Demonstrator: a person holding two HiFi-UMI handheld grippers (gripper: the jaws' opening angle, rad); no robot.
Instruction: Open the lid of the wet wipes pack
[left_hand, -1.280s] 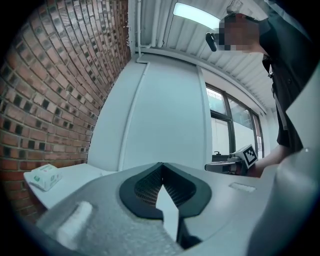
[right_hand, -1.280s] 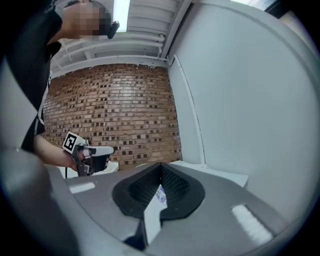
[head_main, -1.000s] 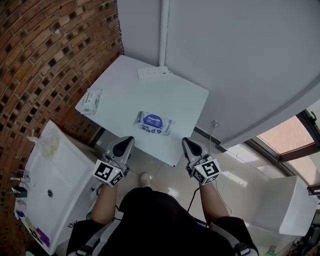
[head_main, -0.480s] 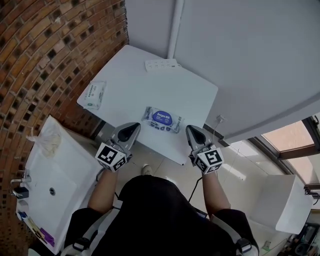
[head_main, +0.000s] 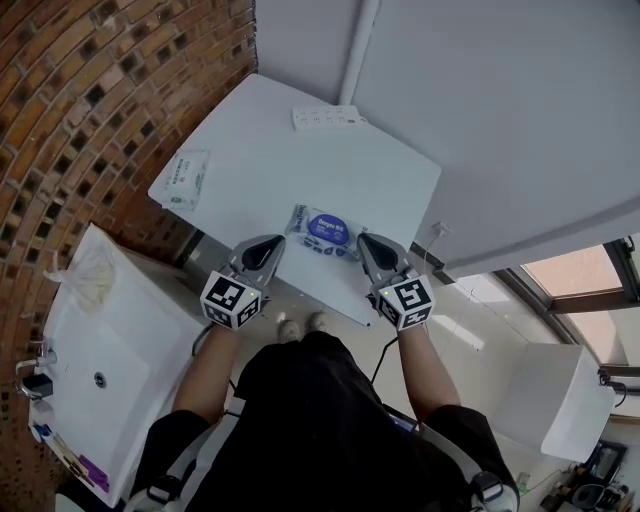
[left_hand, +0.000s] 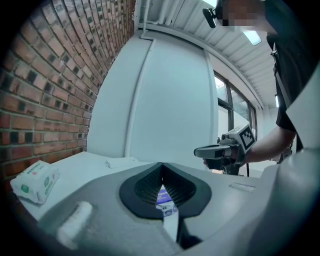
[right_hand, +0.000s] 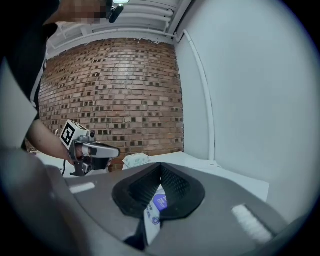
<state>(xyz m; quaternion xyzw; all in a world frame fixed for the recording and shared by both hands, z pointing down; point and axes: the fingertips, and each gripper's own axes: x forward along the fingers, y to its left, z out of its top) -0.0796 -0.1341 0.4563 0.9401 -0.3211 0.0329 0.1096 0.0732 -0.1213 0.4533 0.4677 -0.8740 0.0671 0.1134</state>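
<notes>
One white surface (head_main: 300, 165) is carrying everything, and the wet wipes pack (head_main: 326, 230) is lying flat on it near the front edge, between the two grippers. We are holding the left gripper (head_main: 270, 246) just beside the pack's left end and the right gripper (head_main: 366, 245) just beside its right end. Whether either tip is touching the wrapper cannot be read from the head view. Both gripper views are showing the jaws drawn together at the tips with nothing clamped between them. The pack is appearing only through the slit behind the tips.

We are treating the pack as a soft, light pouch with a film wrapper and damp filling. It is likely to slide on the smooth surface and to buckle under a pinch. We are therefore planning to pin one end down with one gripper rather than squeeze the body.

We are judging the blue oval (head_main: 331, 227) on the top face to be the lid; its free edge is too small to locate. We are expecting a thin, slippery flap that needs a shallow pinch at its lip and a slow lift, so the pack is not dragged along.
</notes>
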